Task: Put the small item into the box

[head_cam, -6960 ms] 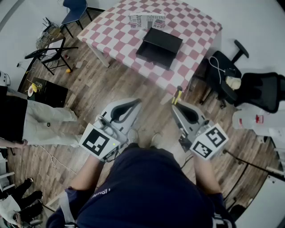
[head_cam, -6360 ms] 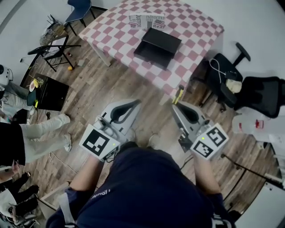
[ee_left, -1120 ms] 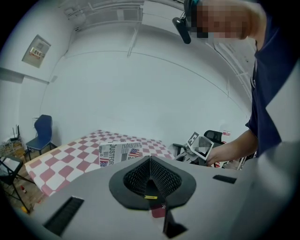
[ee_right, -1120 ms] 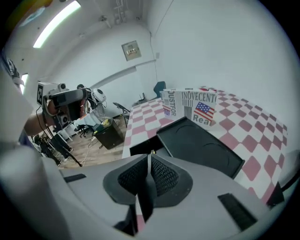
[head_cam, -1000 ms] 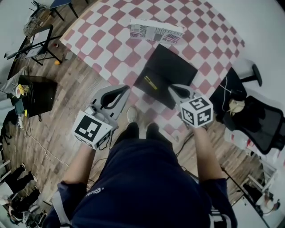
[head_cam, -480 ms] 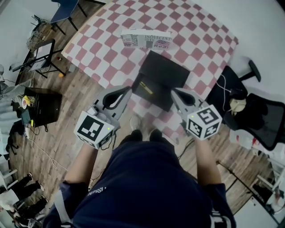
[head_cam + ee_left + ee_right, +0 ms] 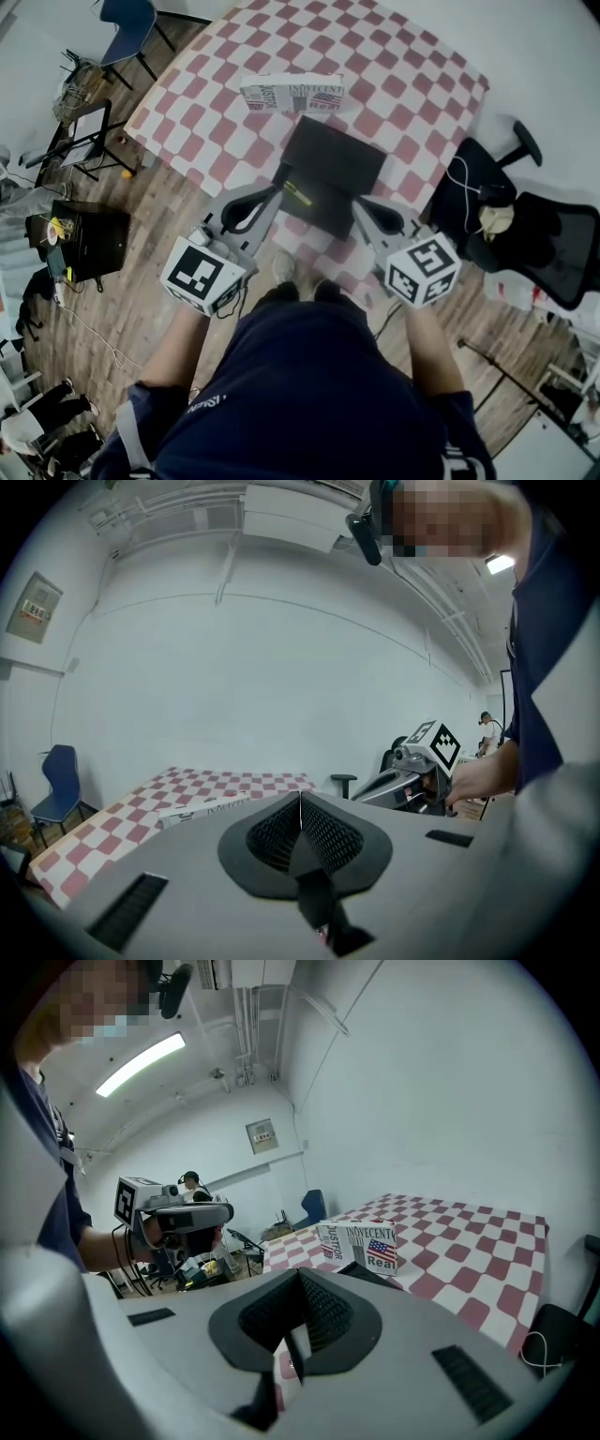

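Note:
A black box [image 7: 330,169] sits near the front edge of the pink-checked table [image 7: 206,103]. A small yellow item [image 7: 298,194] lies in it at its near left corner. My left gripper [image 7: 277,184] is shut, its tip just left of the item; nothing shows between its jaws [image 7: 300,799]. My right gripper [image 7: 358,204] is shut and empty at the box's near right corner. The right gripper view [image 7: 298,1274] looks over the box's edge [image 7: 367,1275] toward a newspaper-print box [image 7: 361,1245].
The newspaper-print box [image 7: 292,94] stands behind the black box. Black office chairs [image 7: 544,230] stand at the right. A blue chair [image 7: 127,19], a folding stand [image 7: 89,127] and a dark case [image 7: 89,225] are on the wooden floor at the left.
I have walked from the floor up to the table. The yellow item, earlier at the right gripper's tip, now lies in the black box. Both grippers flank the box's near edge.

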A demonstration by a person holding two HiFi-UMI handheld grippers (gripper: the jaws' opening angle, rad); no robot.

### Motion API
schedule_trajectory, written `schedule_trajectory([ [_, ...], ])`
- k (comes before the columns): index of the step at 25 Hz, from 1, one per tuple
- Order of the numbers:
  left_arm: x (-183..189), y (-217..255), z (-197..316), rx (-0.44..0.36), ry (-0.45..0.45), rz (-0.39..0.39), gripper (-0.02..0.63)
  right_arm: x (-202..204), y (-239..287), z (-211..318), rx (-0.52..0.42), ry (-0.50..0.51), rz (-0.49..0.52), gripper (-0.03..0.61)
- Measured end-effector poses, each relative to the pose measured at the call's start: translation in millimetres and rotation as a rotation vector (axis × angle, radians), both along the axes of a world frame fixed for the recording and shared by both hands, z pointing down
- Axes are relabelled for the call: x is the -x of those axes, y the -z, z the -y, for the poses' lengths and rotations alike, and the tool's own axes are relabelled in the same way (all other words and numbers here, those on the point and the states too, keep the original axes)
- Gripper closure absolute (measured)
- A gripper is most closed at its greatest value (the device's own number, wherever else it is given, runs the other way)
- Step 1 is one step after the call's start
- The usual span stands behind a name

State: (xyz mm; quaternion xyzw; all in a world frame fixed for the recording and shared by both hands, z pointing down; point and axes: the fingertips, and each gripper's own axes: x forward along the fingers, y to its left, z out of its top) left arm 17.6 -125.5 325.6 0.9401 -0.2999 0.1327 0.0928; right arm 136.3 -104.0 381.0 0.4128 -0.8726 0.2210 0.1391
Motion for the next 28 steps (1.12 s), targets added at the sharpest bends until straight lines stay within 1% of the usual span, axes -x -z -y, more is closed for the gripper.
schedule_trajectory([
  [6, -7, 0, -1, 0.003, -0.008, -0.004, 0.581, -3, 0, -2, 0.008, 0.006, -0.006, 0.565],
  [10, -10, 0, -1, -0.003, -0.008, -0.024, 0.581, -2, 0, -3, 0.011, 0.01, -0.01, 0.565],
  [18, -7, -6, -4, 0.017, -0.003, -0.02, 0.581, 1, -5, -3, 0.032, 0.016, -0.022, 0.565],
  [28, -6, -8, -6, 0.023, -0.012, -0.029, 0.581, 9, 3, -2, 0.023, 0.016, -0.015, 0.565],
])
